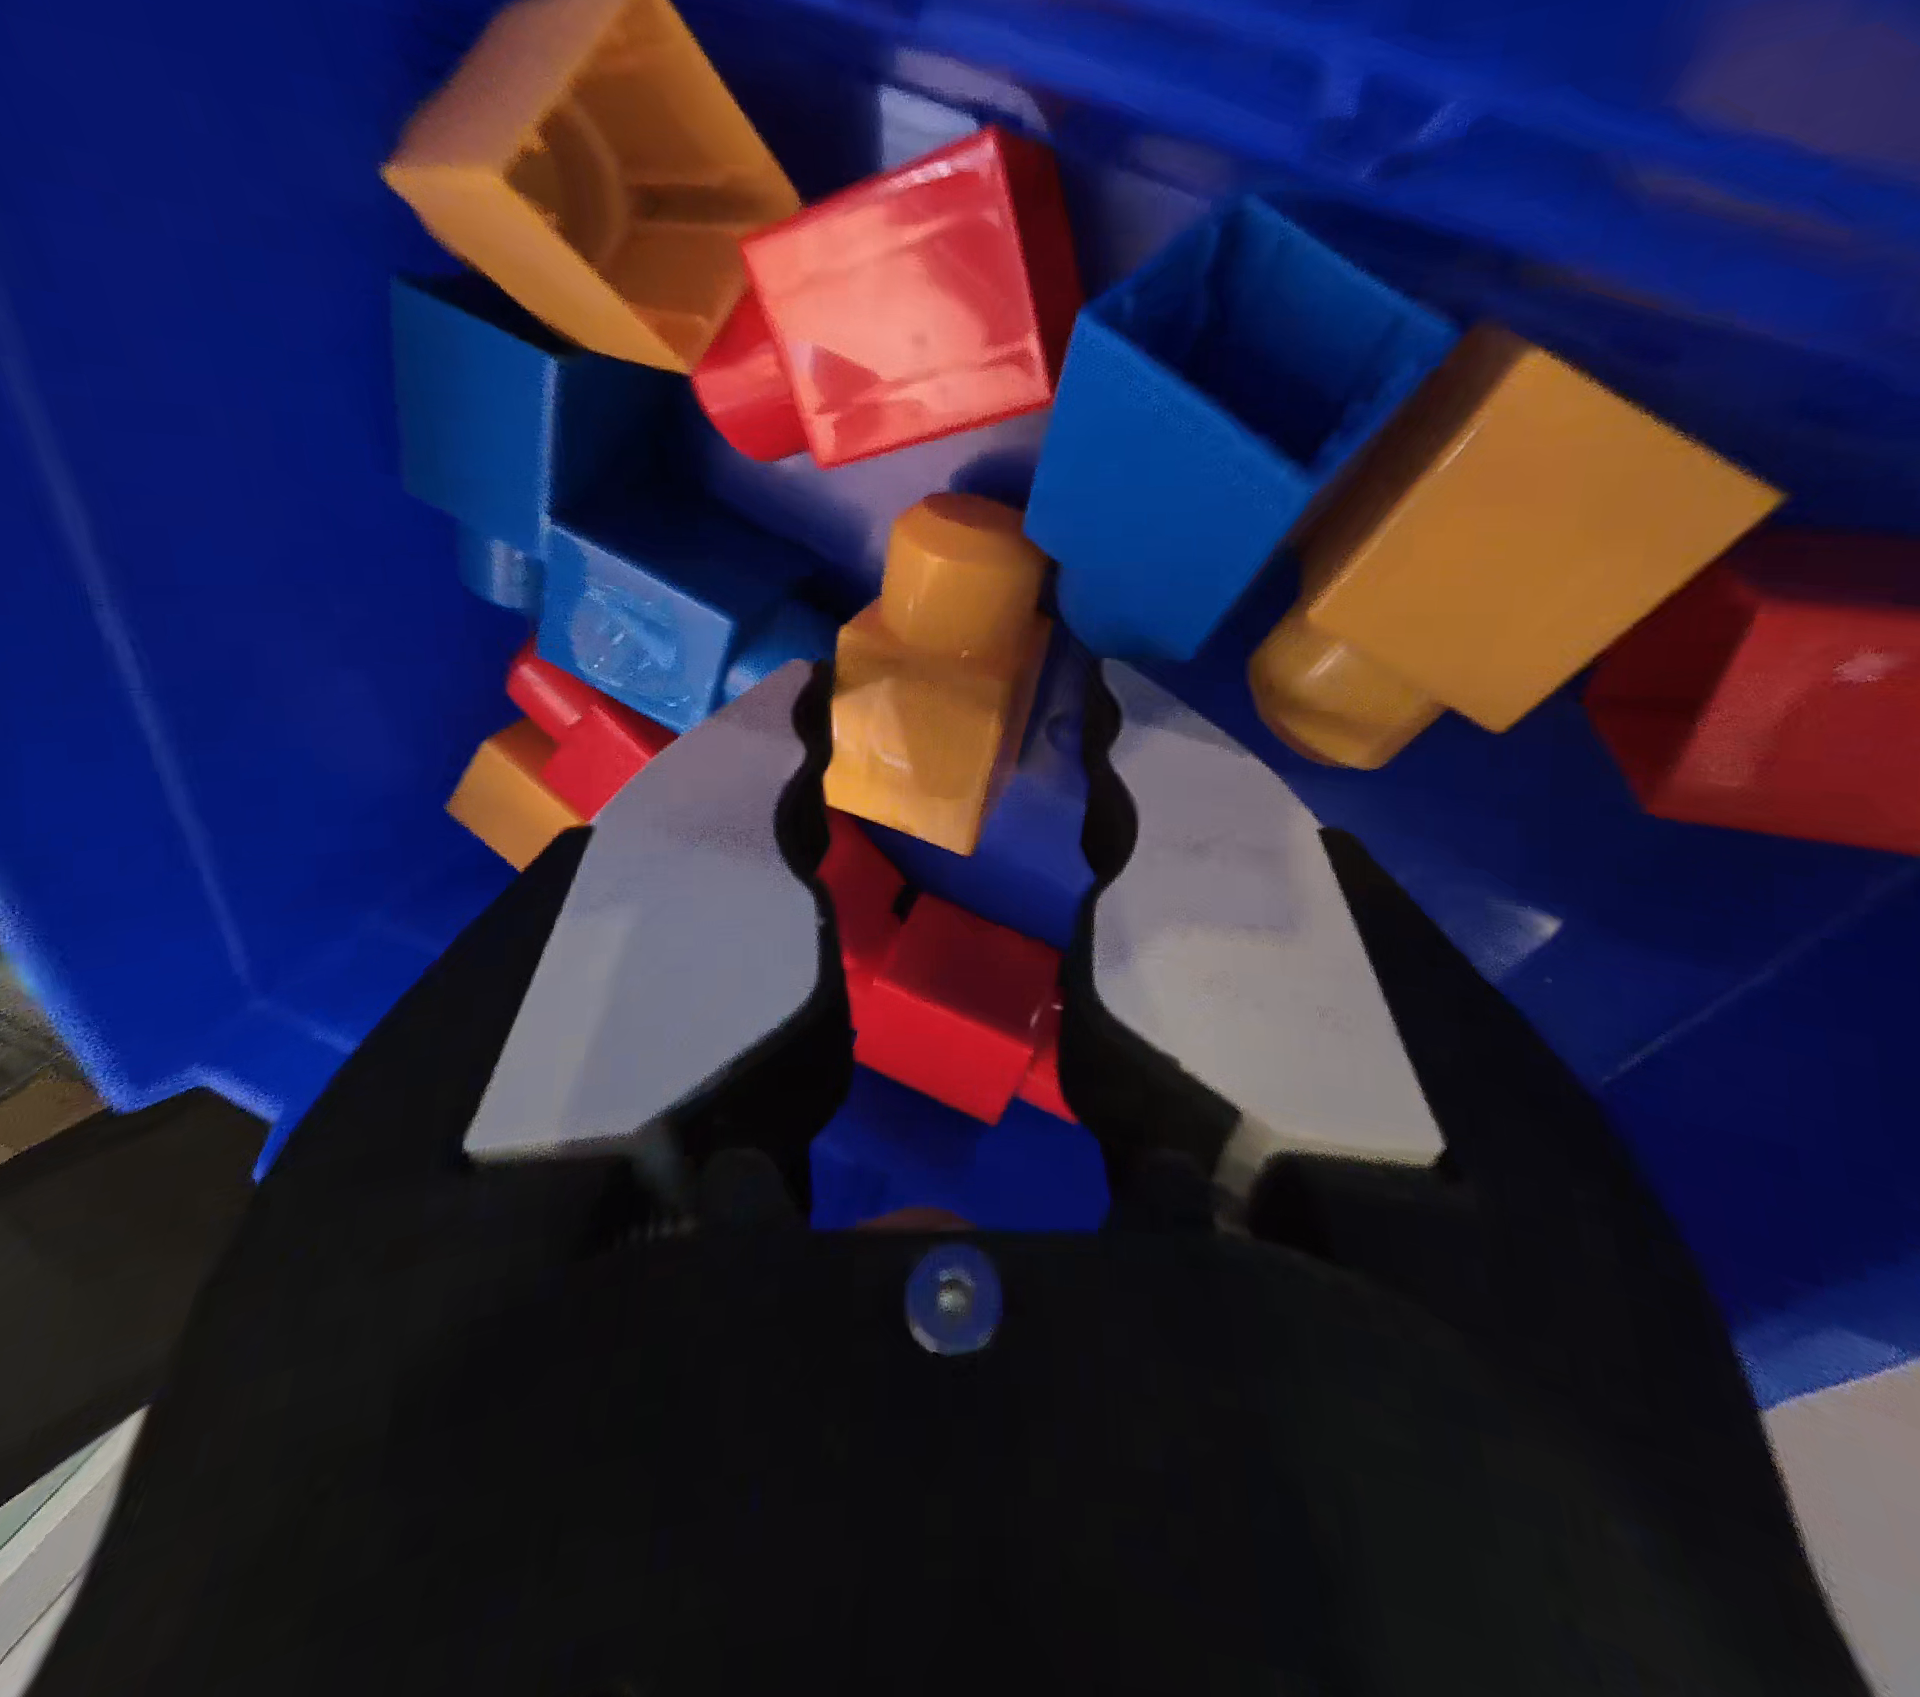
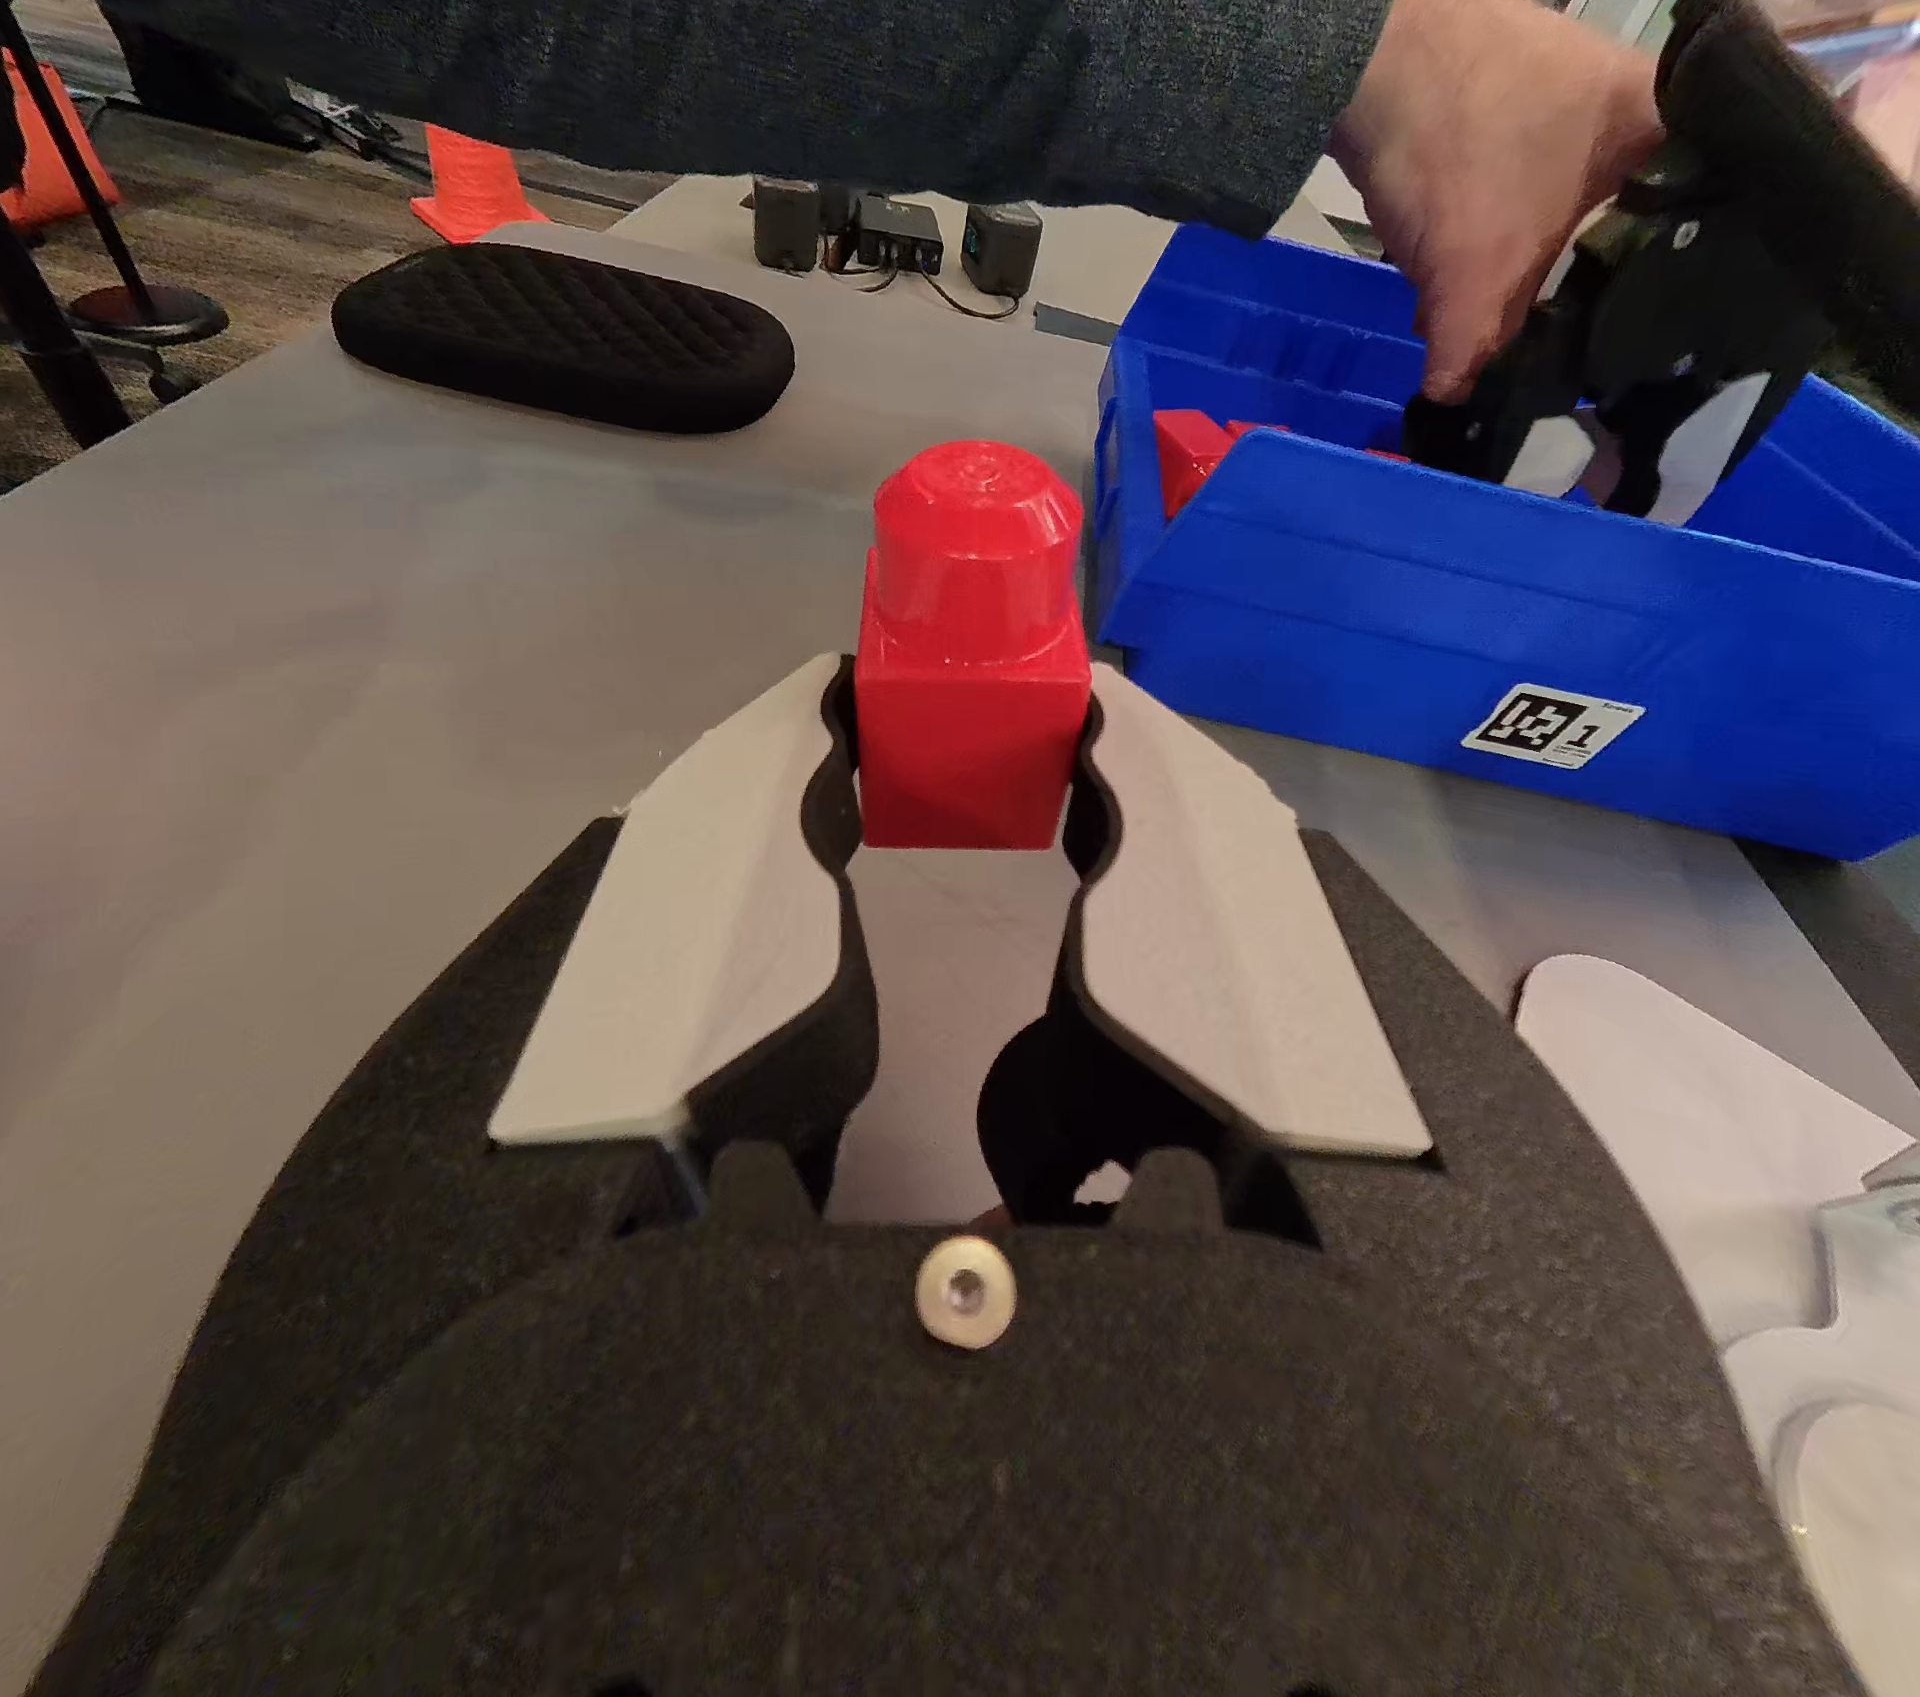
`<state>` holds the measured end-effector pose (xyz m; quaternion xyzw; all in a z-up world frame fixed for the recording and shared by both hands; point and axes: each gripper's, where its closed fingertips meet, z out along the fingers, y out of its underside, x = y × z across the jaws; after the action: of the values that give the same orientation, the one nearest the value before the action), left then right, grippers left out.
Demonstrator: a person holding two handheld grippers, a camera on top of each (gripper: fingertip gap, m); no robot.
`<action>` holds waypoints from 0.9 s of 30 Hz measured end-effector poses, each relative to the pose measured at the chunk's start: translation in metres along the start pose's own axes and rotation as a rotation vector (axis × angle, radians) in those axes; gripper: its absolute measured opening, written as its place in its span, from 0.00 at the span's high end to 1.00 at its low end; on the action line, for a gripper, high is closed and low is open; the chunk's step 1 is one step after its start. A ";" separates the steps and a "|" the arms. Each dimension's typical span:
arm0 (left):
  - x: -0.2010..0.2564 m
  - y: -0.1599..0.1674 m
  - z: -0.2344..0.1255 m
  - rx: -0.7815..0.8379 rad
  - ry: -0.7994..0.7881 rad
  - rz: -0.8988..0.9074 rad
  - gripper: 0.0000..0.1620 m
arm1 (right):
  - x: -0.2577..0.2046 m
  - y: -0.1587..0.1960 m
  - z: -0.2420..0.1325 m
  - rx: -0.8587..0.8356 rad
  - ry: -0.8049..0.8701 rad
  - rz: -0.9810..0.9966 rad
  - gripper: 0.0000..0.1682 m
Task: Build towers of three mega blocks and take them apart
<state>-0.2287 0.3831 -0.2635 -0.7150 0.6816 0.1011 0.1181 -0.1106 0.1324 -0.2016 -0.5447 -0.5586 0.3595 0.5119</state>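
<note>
On the grey table point(image 2: 312, 660) (carpeted room), right gripper point(image 2: 971, 712) clamps red block point(image 2: 966, 743); left gripper point(image 1: 951, 712) straddles orange block point(image 1: 935, 691).

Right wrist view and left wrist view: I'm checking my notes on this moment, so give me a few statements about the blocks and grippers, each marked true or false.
1. The right gripper is shut on a red block standing upright on the grey table. True.
2. The left gripper is over the table, outside the blue bin. False: it reaches down into the bin.
3. An orange block sits between the left gripper's fingers. True.
4. The bin holds only red blocks. False: orange, red and blue blocks lie in it.
5. A second block is stacked on the red block. False: its stud is bare.
</note>
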 end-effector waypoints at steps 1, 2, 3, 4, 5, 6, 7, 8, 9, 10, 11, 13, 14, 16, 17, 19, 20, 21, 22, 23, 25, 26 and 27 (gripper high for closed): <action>0.002 0.003 0.004 -0.018 0.015 0.005 0.71 | 0.000 0.000 0.000 0.001 0.000 0.001 0.78; 0.004 0.004 0.008 -0.023 0.032 -0.004 0.71 | 0.000 0.000 0.000 0.001 0.000 0.002 0.78; 0.005 0.006 0.010 -0.031 0.041 -0.012 0.74 | 0.000 0.000 0.000 0.001 -0.001 0.002 0.78; 0.004 0.006 0.011 -0.030 0.041 -0.016 0.75 | 0.000 0.000 0.000 0.001 -0.001 0.002 0.78; 0.005 0.006 0.011 -0.021 0.044 -0.033 0.75 | 0.000 0.000 0.000 0.001 -0.002 0.002 0.78; 0.005 0.006 0.010 -0.015 0.052 -0.058 0.75 | 0.000 0.000 0.000 0.002 -0.002 0.002 0.78; 0.006 0.008 0.010 -0.019 0.053 -0.082 0.75 | 0.000 0.000 0.000 0.003 -0.001 0.003 0.78; 0.003 0.011 0.008 -0.026 0.025 -0.103 0.75 | 0.000 0.000 0.000 0.004 -0.001 0.005 0.78; 0.001 0.013 0.006 -0.012 0.007 -0.132 0.75 | 0.001 -0.001 -0.001 0.006 -0.001 0.007 0.78; 0.001 0.013 0.001 0.013 0.004 -0.176 0.76 | 0.001 -0.001 -0.001 0.007 -0.001 0.010 0.78; -0.001 0.015 -0.005 0.041 -0.022 -0.221 0.76 | 0.001 -0.001 -0.001 0.009 -0.001 0.013 0.79; 0.000 0.010 -0.026 0.156 -0.043 -0.317 0.76 | 0.002 -0.001 -0.001 0.010 -0.001 0.017 0.78; 0.001 0.007 -0.039 0.226 -0.057 -0.365 0.76 | 0.002 -0.001 -0.001 0.011 0.000 0.020 0.78; 0.009 -0.004 -0.071 0.396 -0.066 -0.461 0.76 | 0.003 -0.001 -0.001 0.013 0.002 0.029 0.79; 0.016 -0.013 -0.089 0.505 -0.064 -0.501 0.76 | 0.004 -0.001 -0.001 0.015 0.002 0.034 0.78; 0.036 -0.033 -0.128 0.728 -0.043 -0.559 0.76 | 0.005 -0.002 -0.002 0.023 0.000 0.051 0.79; 0.048 -0.044 -0.147 0.841 -0.028 -0.577 0.76 | 0.006 -0.003 -0.003 0.029 0.001 0.061 0.79; 0.059 -0.052 -0.163 0.929 -0.031 -0.597 0.76 | 0.007 -0.003 -0.003 0.034 0.000 0.072 0.79; 0.070 -0.061 -0.177 1.007 -0.020 -0.613 0.76 | 0.008 -0.004 -0.004 0.039 -0.002 0.083 0.79; 0.082 -0.071 -0.189 1.091 -0.002 -0.627 0.76 | 0.009 -0.004 -0.005 0.045 -0.003 0.095 0.79; 0.102 -0.090 -0.209 1.233 0.010 -0.634 0.76 | 0.011 -0.005 -0.006 0.056 -0.009 0.122 0.79; 0.113 -0.099 -0.217 1.301 0.041 -0.636 0.76 | 0.012 -0.006 -0.007 0.063 -0.013 0.137 0.79; 0.122 -0.107 -0.220 1.352 0.075 -0.637 0.76 | 0.013 -0.006 -0.008 0.071 -0.016 0.151 0.79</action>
<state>-0.1190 0.2037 -0.0880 -0.6524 0.3586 -0.4034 0.5321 -0.1031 0.1432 -0.1914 -0.5640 -0.5069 0.4211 0.4976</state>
